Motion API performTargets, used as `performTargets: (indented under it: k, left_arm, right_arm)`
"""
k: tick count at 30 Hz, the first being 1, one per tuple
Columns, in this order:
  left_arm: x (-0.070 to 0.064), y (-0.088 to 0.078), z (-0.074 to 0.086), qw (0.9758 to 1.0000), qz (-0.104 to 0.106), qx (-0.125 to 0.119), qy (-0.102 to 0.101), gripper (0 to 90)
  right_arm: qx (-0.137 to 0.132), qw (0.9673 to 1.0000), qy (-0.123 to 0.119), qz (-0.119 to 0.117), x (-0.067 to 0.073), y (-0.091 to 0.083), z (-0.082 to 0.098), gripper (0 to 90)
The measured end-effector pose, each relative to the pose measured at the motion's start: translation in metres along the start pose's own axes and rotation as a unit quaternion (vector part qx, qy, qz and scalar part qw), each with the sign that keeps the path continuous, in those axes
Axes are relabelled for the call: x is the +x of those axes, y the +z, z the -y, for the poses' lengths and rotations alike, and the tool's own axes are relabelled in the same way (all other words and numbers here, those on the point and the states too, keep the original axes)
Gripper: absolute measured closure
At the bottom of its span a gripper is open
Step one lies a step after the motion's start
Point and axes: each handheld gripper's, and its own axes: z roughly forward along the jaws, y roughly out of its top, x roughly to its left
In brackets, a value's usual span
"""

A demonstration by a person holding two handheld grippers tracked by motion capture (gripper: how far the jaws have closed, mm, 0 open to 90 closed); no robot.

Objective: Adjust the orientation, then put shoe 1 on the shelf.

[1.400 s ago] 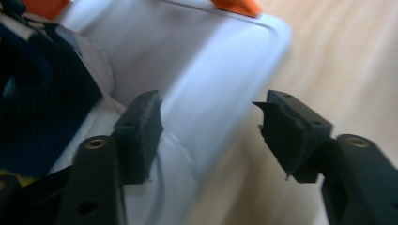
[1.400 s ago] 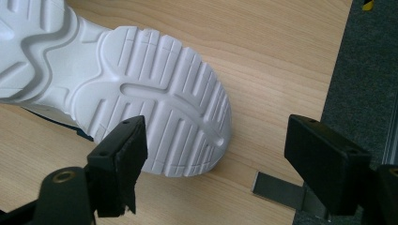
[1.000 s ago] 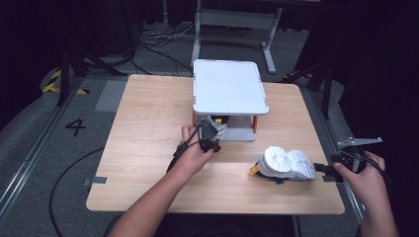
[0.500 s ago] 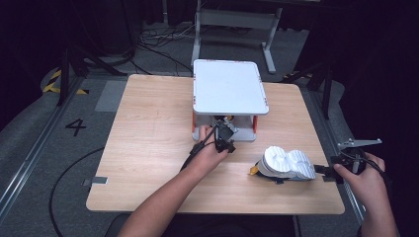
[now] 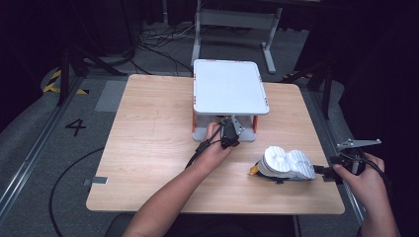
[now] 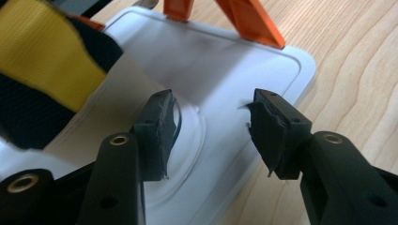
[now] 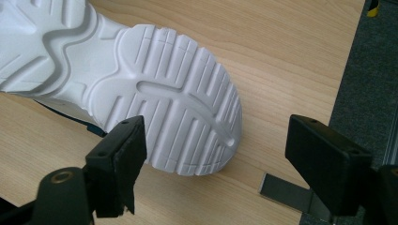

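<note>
A painted "4" (image 5: 75, 127) on the floor, well to the left of the shoe rack (image 5: 227, 86), is the only writing that can be read; no brand shows on the rack or the footwear.

The left gripper (image 6: 213, 101) is tucked under the rack's white top, over the lower shelf (image 6: 225, 70). Its jaws stand partly apart and have just been closing, with only bare shelf between them. A yellow-and-black shoe (image 6: 42, 51) lies on that shelf just beside the left jaw, touched by neither pad.

On the table (image 5: 148, 148), in front of the rack and to its right, a second shoe (image 7: 173, 93) lies on its side with its white ribbed sole showing. The right gripper (image 5: 328, 173) sits at its outer end, jaws wide apart: one pad is over the sole's edge, the other well clear.

The work looks like stowing the pair on the rack, with one shoe shelved. Next, the left gripper likely needs to back out without snagging the orange posts (image 6: 244, 18), and the right must close squarely on the sole before lifting.
</note>
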Motion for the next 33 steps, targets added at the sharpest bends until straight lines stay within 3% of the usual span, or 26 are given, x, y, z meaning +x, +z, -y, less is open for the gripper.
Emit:
performTargets:
  k: [7,8,12,13,16,19,21,24,29,31,33]
  left_arm:
    - [0.005,-0.009,0.007,0.9997,-0.011,0.007,-0.022,51.7]
    - [0.005,-0.01,0.008,0.9997,-0.014,0.009,-0.017,51.4]
    - [0.004,-0.017,0.008,0.9988,-0.029,0.038,-0.015,37.0]
    - [0.004,-0.02,0.007,0.9984,-0.029,0.043,-0.021,37.6]
    - [0.005,-0.04,0.003,0.9962,-0.02,0.069,-0.05,35.1]
    - [0.01,-0.069,-0.005,0.994,-0.001,0.076,-0.079,33.0]
    - [0.015,-0.087,-0.009,0.9929,0.002,0.079,-0.089,30.0]
    - [0.028,-0.114,-0.007,0.9915,-0.01,0.077,-0.105,29.0]
    - [0.054,-0.147,0.01,0.9853,-0.02,0.107,-0.132,25.3]
    - [0.065,-0.157,0.021,0.9808,-0.021,0.131,-0.143,23.2]
    - [0.075,-0.163,0.031,0.9776,-0.022,0.141,-0.155,23.1]
  right_arm:
    - [-0.006,1.0,-0.007,-0.003,0.001,-0.004,0.0,21.6]
    - [-0.006,1.0,-0.006,-0.003,0.0,-0.004,0.0,21.6]
    - [-0.007,0.9999,-0.008,-0.003,0.002,-0.004,-0.001,21.6]
    - [-0.008,0.9999,-0.01,-0.004,0.002,-0.003,-0.002,21.6]
    - [-0.007,0.9999,-0.011,-0.005,0.003,-0.003,-0.003,21.6]
    - [-0.012,0.9998,-0.014,-0.005,0.003,-0.002,-0.005,21.4]
    - [-0.013,0.9998,-0.016,-0.007,0.004,-0.002,-0.006,21.2]
    - [-0.016,0.9997,-0.017,-0.01,0.006,-0.001,-0.008,21.2]
    - [-0.034,0.9984,-0.038,-0.023,0.013,0.002,-0.016,20.0]
    - [-0.039,0.9977,-0.047,-0.03,0.017,0.003,-0.019,20.3]
    - [-0.031,0.9973,-0.059,-0.032,0.021,0.005,-0.021,26.5]
